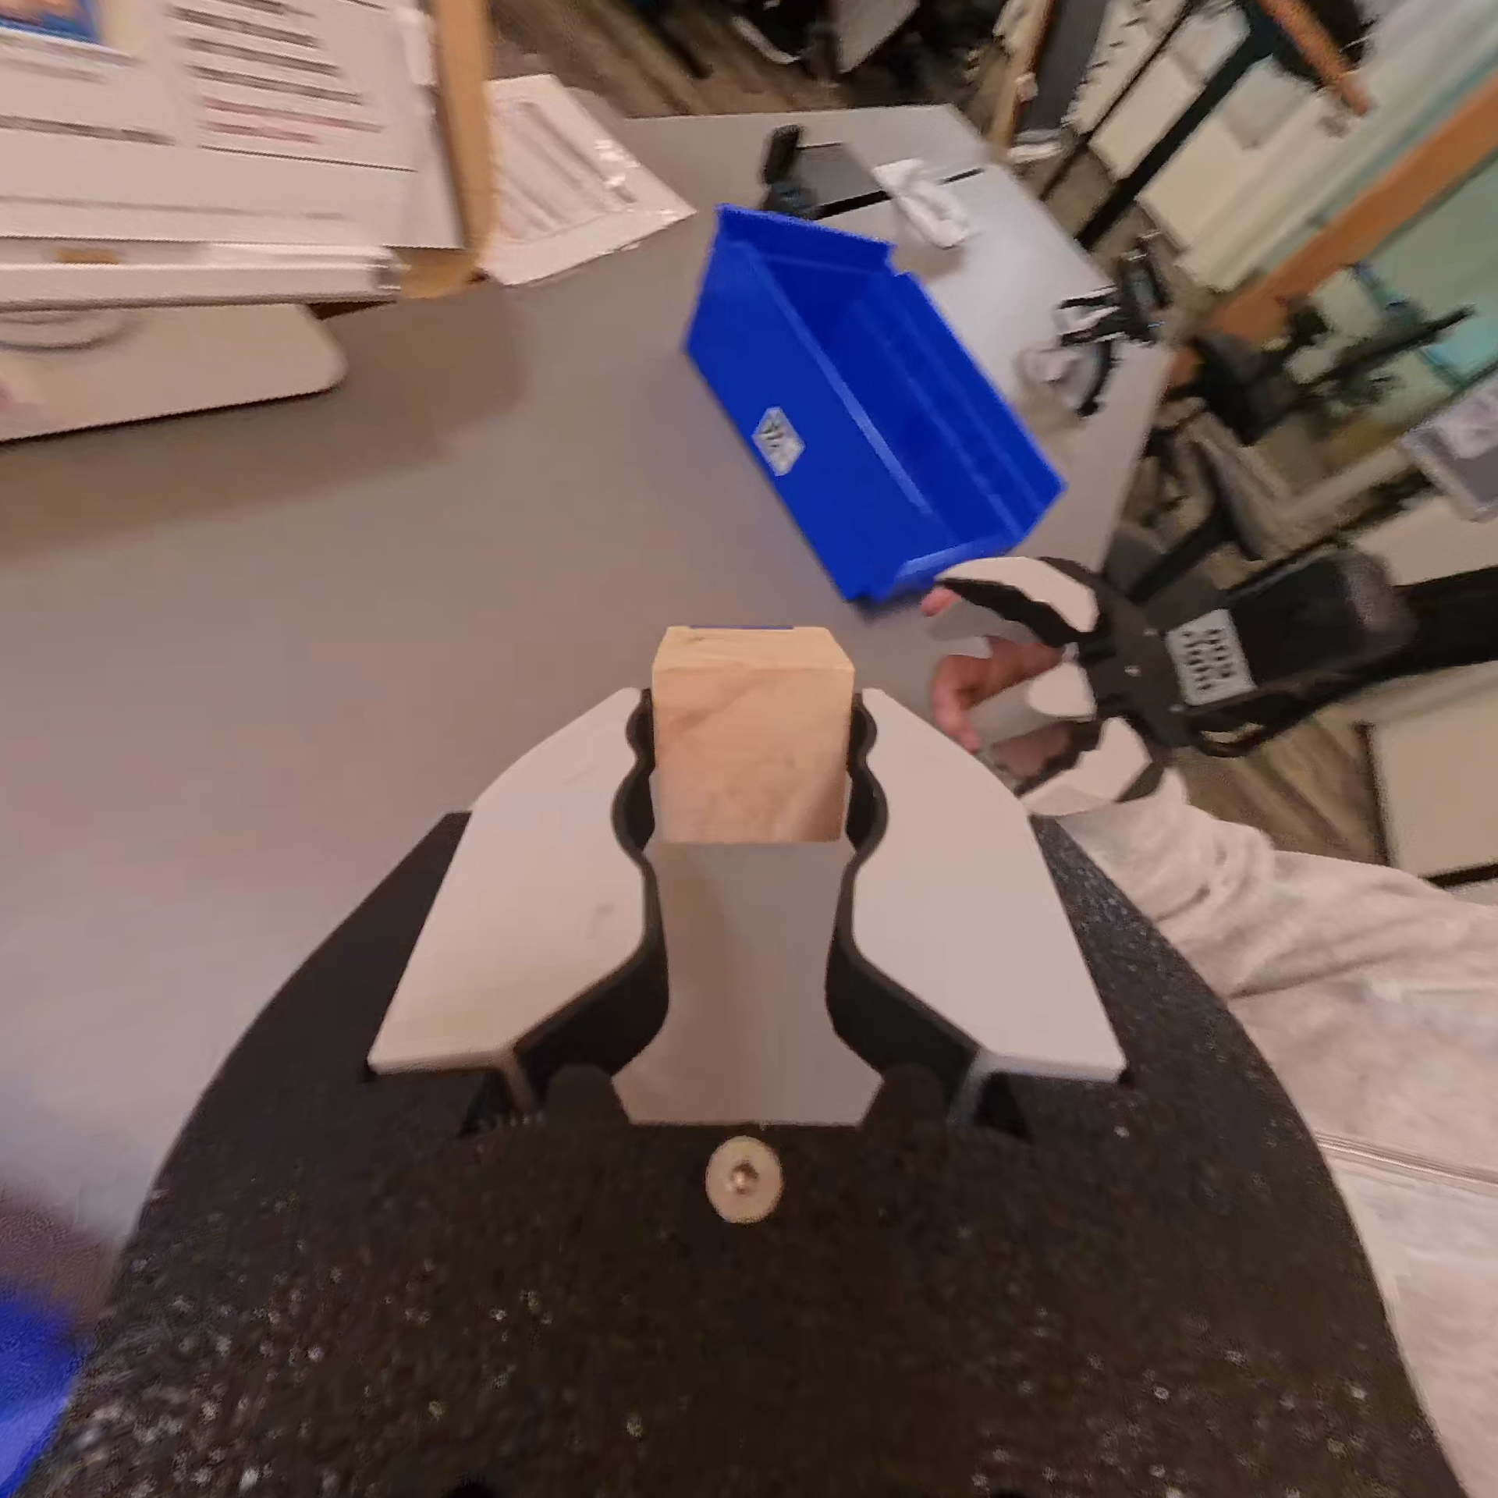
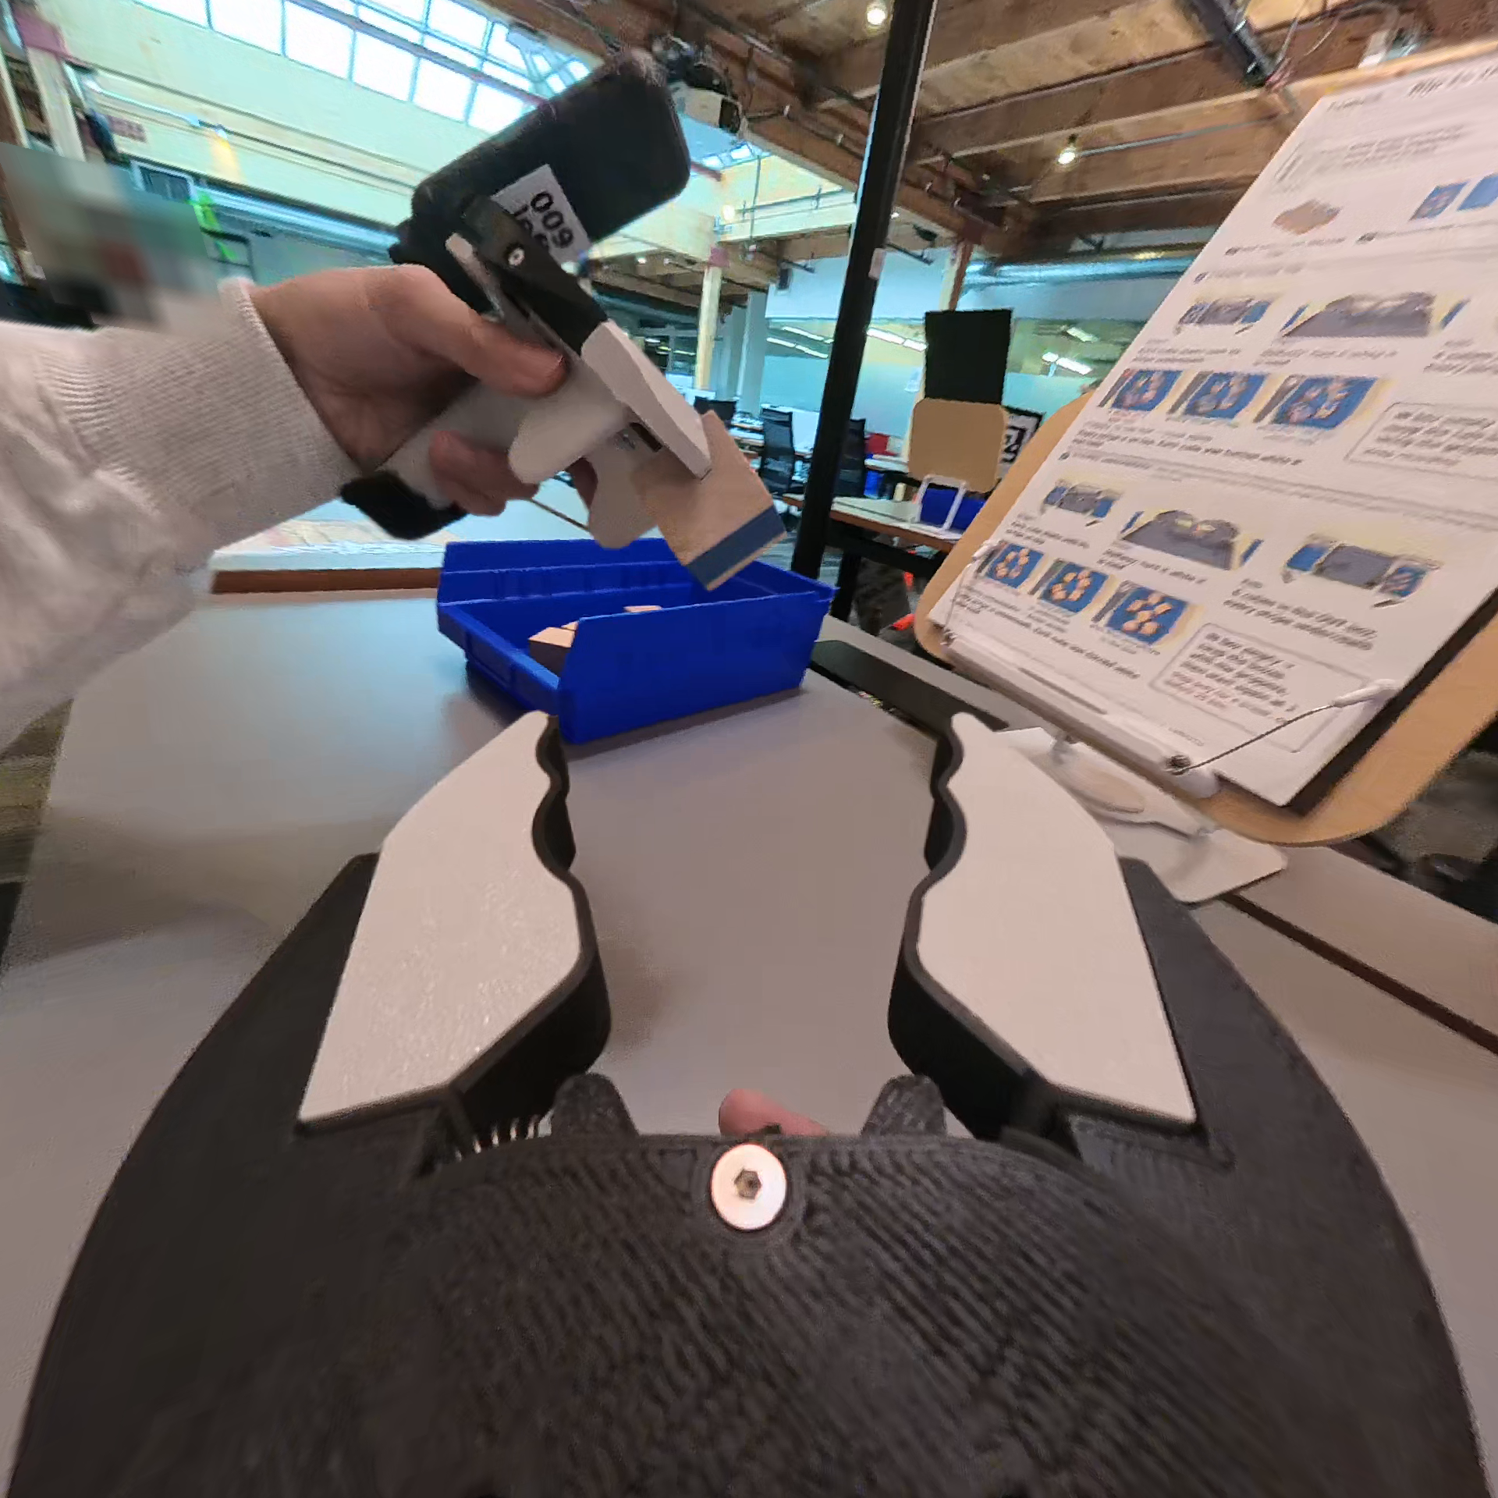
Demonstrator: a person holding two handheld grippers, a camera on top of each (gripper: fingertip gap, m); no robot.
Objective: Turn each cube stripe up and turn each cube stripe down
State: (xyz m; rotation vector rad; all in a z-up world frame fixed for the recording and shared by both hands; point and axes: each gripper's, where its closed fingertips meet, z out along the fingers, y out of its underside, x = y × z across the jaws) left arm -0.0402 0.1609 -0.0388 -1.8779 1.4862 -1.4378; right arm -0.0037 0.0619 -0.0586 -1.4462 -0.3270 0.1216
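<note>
My left gripper (image 1: 750,713) is shut on a wooden cube (image 1: 752,738) and holds it in the air above the grey table. The cube's blue stripe lies on its far face, a thin blue edge at its top. In the right wrist view the same cube (image 2: 713,507) hangs tilted above the blue bin (image 2: 640,640), stripe end pointing down. Wooden cubes (image 2: 559,640) lie inside that bin. My right gripper (image 2: 746,778) is open and empty, low over the table in front of the bin; it also shows in the left wrist view (image 1: 1046,681).
A second blue bin (image 1: 875,405) sits on the table (image 1: 324,648) ahead of the left gripper. An instruction sheet on a wooden stand (image 2: 1216,527) stands at the right. A black pole (image 2: 859,284) rises behind the bin. Papers (image 1: 567,178) lie at the back left.
</note>
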